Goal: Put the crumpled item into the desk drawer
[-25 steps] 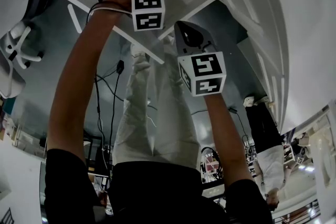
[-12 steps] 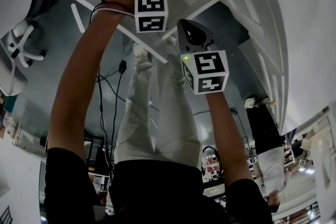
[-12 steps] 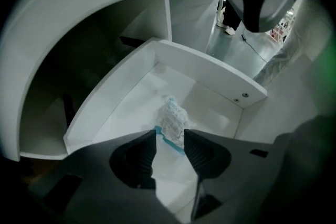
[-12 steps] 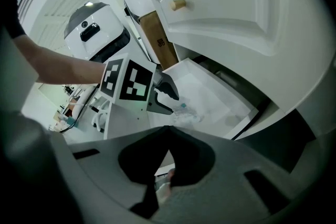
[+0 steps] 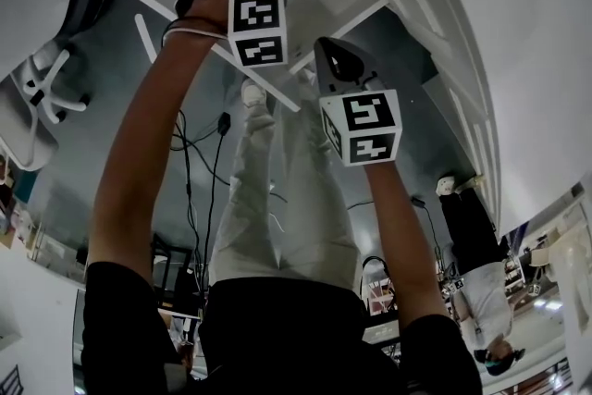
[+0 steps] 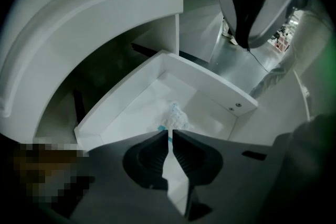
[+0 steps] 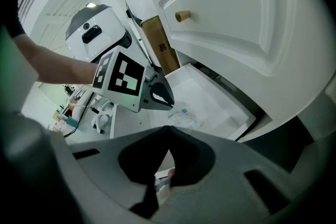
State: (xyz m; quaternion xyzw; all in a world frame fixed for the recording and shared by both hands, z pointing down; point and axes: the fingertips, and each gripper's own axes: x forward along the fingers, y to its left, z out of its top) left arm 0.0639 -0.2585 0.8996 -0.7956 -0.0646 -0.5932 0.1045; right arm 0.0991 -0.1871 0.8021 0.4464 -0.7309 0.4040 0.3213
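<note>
Standing over the white desk (image 7: 236, 23), the person has both tools aimed down at its drawer (image 6: 136, 110), which is pulled well out from under the panelled front. Nothing else lies on the drawer's bare white floor apart from the one thing the task is about.

The left gripper (image 6: 170, 132) hangs above the near part of the drawer. Its jaws are closing and have all but come together, with only a thin slit between them and nothing in that slit. The right gripper (image 7: 168, 131) hovers to the right of it and a little farther back from the drawer, its jaws pressed together and empty as well.

The crumpled item (image 6: 176, 115), a small pale wad with a touch of blue on it, lies loose on the drawer floor just beyond the left tool's tips, touching neither tool. A small brass knob (image 7: 182, 16) sits on the panel above the drawer.

To my eye the main part is done: the wad is inside the drawer and has been let go. What looks to be left is drawing the left tool clear and, if the drawer is meant to be shut, pushing it in, since it stands open now.
</note>
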